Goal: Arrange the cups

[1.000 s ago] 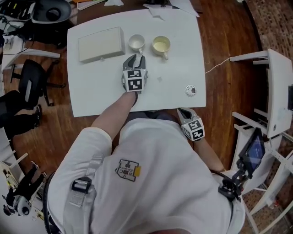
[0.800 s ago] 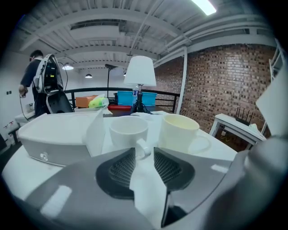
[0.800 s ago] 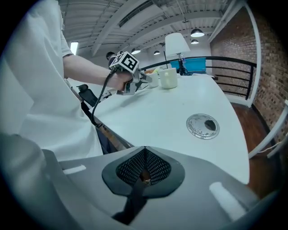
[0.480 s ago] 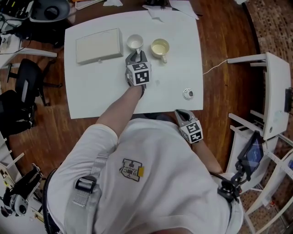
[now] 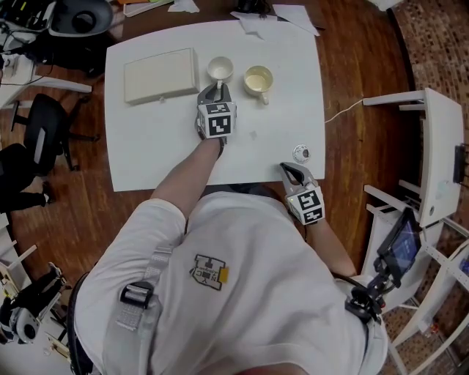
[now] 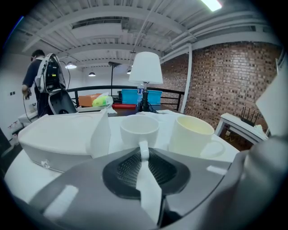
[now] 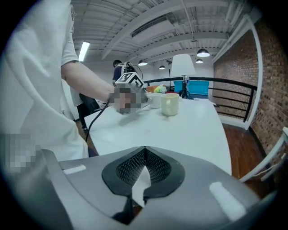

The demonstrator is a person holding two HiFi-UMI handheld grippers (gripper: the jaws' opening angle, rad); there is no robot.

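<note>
Now, white cup (image 5: 220,69): glossy, round, handle pointed at the person.
Left gripper (image 6: 143,152): jaws being closed on that handle.
Right gripper (image 7: 144,152): closed, empty.

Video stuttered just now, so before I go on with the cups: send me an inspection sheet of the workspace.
Surface: white table on a wooden floor.
Job's things: white cup and cream mug, upright, side by side but apart near the far edge, handles toward the person.
Clutter: white box left of the cups; small round object at the near right; papers at the far edge.
Grippers: left gripper closing, the white cup's handle between its jaws; right gripper shut, empty, at the table's near edge.
Cables: white cable runs off the table's right side.
Surroundings: black chair left, white furniture right.
</note>
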